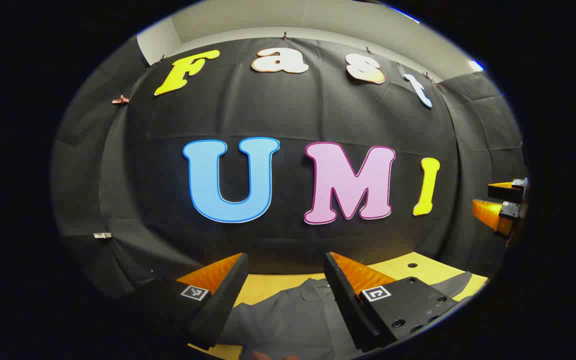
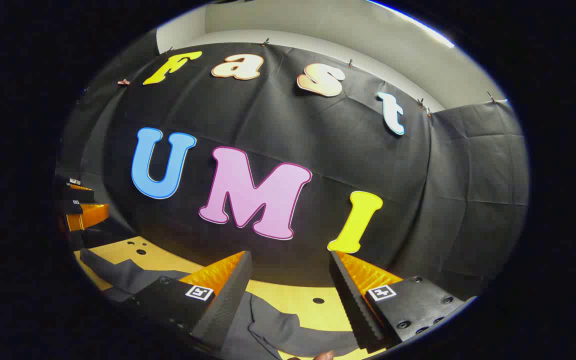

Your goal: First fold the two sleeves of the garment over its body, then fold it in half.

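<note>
In the left gripper view, your left gripper [image 1: 284, 280] hangs with fingers spread and empty above the dark grey cloth garment [image 1: 288, 320], which lies flat on the yellow wooden table [image 1: 418, 267]; nothing looks folded yet.

In the right gripper view, your right gripper [image 2: 290, 280] is likewise spread and empty above the garment, one sleeve [image 2: 118, 272] stretched out across the table. Black cloth walls the booth behind the table.
</note>
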Demonstrator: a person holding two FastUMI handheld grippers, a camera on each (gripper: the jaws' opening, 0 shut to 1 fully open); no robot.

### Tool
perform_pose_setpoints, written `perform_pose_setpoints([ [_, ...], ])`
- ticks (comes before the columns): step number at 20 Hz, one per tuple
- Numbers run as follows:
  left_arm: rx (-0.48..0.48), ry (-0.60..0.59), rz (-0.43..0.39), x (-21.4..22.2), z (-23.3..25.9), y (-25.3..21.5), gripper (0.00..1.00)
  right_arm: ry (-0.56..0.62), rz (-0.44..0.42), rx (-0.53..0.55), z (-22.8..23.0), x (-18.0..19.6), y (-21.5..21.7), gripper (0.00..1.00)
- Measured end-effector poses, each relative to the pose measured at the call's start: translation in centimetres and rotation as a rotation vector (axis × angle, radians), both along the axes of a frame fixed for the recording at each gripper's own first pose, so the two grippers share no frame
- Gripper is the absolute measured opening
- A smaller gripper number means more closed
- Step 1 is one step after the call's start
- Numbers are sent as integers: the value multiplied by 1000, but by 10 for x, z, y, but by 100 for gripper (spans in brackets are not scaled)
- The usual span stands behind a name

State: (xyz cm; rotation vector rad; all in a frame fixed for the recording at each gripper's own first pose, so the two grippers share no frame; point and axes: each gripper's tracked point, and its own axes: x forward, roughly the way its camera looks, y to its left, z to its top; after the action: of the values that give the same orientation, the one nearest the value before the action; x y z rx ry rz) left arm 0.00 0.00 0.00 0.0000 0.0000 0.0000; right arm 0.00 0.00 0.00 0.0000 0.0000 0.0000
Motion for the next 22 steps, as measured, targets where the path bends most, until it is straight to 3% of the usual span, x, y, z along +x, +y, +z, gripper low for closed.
perform_pose_setpoints([
  [6,1,-8,2,-4,1,0,95,-7,10,2,5,-2,2,96],
  [7,4,-8,3,-4,1,0,95,-5,16,2,5,-2,4,92],
  [17,10,-10,-1,-4,4,-6,95,24,28,30,-1,2,0,96],
  [18,11,-9,-3,-4,1,-8,95,54,30,57,-9,4,-4,92],
  [22,14,-2,-6,-1,0,-22,95,137,-27,111,-43,11,-51,96],
])
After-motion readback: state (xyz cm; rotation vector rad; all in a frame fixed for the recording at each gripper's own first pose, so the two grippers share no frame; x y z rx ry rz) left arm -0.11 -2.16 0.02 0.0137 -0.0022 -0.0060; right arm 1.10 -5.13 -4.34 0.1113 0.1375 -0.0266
